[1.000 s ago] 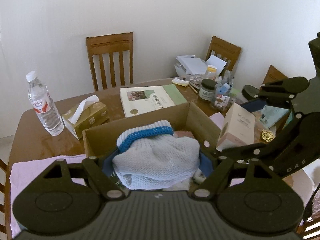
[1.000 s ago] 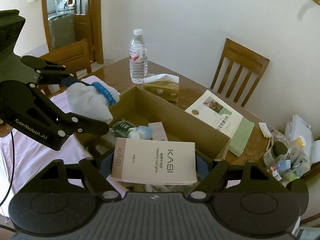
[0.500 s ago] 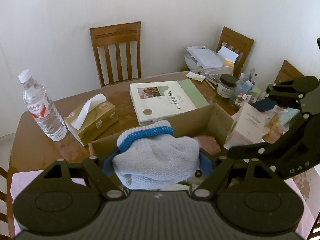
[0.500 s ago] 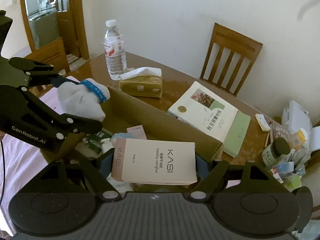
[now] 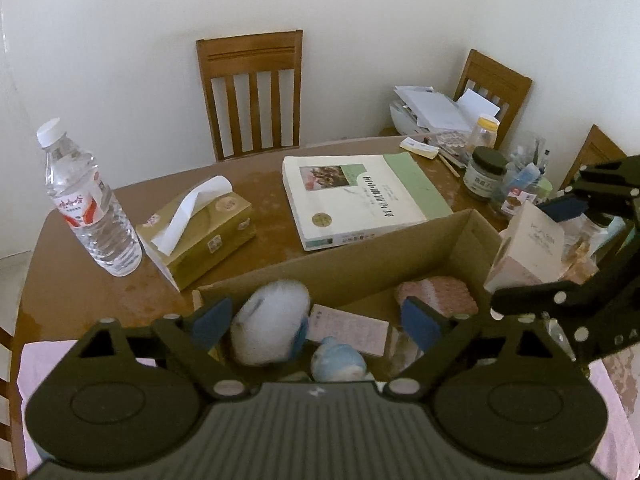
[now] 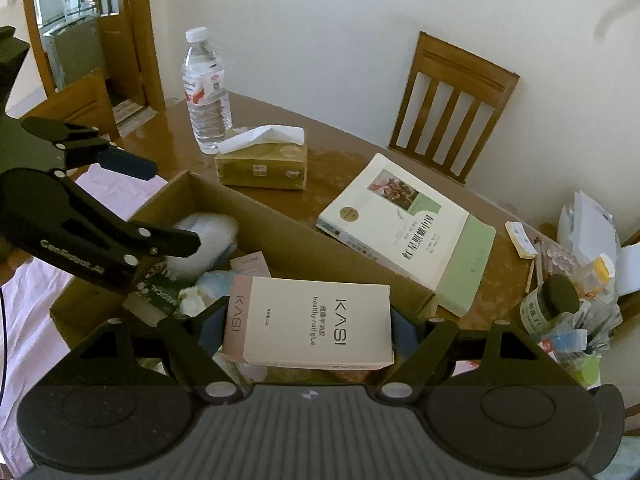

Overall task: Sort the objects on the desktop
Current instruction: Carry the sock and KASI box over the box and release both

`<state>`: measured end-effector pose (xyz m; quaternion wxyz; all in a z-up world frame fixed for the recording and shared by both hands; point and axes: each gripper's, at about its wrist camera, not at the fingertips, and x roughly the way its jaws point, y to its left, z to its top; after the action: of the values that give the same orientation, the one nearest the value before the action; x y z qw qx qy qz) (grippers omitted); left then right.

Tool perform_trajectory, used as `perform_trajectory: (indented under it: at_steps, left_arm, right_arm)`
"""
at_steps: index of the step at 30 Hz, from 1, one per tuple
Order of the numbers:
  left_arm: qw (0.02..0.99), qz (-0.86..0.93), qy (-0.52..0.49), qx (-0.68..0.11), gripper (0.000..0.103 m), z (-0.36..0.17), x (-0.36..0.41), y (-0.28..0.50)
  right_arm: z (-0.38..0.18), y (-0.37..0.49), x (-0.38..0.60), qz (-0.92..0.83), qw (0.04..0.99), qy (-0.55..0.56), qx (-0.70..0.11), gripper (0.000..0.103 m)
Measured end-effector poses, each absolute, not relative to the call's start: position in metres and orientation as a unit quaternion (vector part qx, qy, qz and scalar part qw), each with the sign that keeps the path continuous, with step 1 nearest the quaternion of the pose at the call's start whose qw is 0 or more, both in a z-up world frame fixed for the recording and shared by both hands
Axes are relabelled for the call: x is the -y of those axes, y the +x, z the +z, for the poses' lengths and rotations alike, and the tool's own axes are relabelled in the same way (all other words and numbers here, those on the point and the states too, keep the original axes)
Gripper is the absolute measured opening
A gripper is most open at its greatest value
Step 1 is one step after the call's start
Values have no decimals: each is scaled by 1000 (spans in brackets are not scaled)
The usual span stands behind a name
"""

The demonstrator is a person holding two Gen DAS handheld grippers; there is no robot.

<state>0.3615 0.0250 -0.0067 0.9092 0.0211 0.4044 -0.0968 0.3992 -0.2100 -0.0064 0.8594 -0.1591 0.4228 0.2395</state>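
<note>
While the left gripper [image 5: 316, 320] hangs over the cardboard box [image 5: 352, 264] with jaws apart and nothing between them, the white knitted piece with the blue band [image 5: 272, 326] lies inside the box near its left end. Beside it in the box: a small blue-white item [image 5: 338, 362], a pink card [image 5: 348, 330], a pink knitted pad [image 5: 436, 294], a green packet [image 6: 154, 286]. The right gripper [image 6: 310, 328] is clamped on the KASI nail glue box [image 6: 312, 322], held above the box's near right part, not yet deposited. Farther off, outside the box on the table [image 5: 272, 240]: tissue box [image 5: 200, 228], water bottle [image 5: 86, 200], thick book [image 5: 356, 198], a jar-and-bottle clutter [image 5: 504, 176]. Judgement: sorting partly done.
</note>
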Motion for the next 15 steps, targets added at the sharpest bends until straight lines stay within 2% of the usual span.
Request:
perform_trajectory:
  at_steps: [7, 9, 11, 15]
  left_arm:
    - [912, -94, 36, -398, 94, -8, -28, 355]
    - [913, -92, 45, -395, 94, -8, -28, 352]
    - [913, -92, 49, -394, 94, -8, -29, 350]
    - [914, -89, 45, -393, 94, -7, -32, 346]
  right_arm:
    - [-11, 415, 208, 226, 861, -156, -429, 84]
    - [-12, 419, 206, 218, 861, -150, -434, 90]
    - [-12, 423, 204, 209, 863, -146, -435, 103]
    - [-13, 428, 204, 196, 863, -134, -446, 103]
